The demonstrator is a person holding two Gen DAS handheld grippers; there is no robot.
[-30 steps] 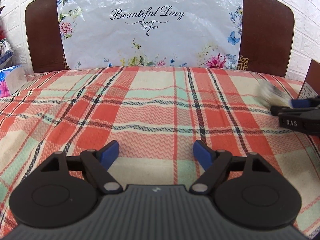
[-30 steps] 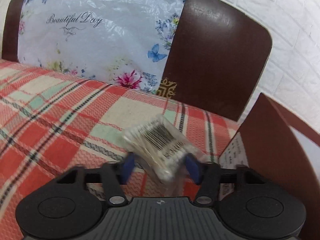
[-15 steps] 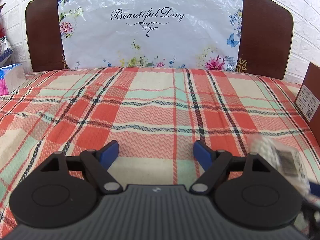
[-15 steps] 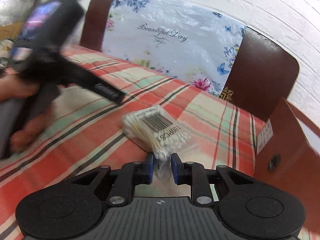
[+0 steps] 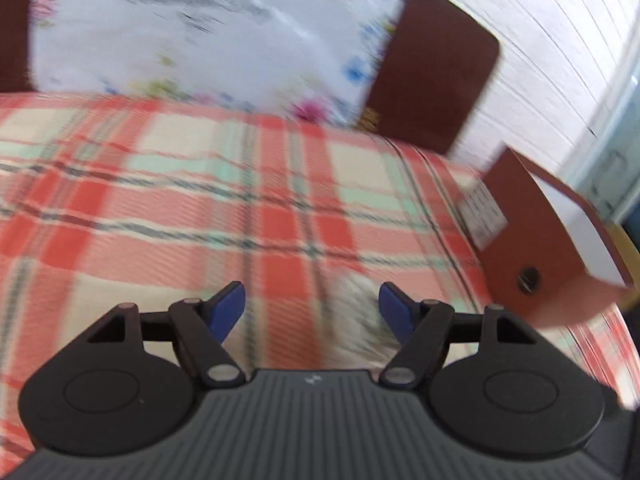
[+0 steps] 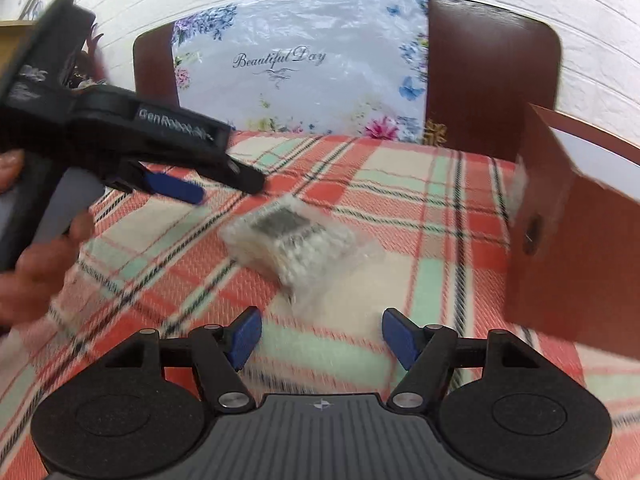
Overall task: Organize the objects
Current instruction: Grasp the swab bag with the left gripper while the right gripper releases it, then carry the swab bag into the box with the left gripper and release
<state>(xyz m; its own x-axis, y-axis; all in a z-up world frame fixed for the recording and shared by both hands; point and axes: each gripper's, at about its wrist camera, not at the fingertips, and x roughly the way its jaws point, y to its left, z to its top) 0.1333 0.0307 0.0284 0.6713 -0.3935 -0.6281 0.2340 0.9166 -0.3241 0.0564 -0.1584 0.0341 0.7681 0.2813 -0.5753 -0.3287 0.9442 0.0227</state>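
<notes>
The cotton swab packet (image 6: pixel 298 240) lies flat on the plaid bedspread (image 6: pixel 404 184), just beyond the right gripper (image 6: pixel 320 334) and apart from its blue fingers (image 6: pixel 244 336), which are spread wide and hold nothing. Its long axis runs from far left to near right — barcode label up. The left gripper (image 5: pixel 312 308) is also spread wide and empty, a blurred pale shape just beyond its fingers; the brown box (image 6: pixel 580 240) stands at the right, its contents hidden.
</notes>
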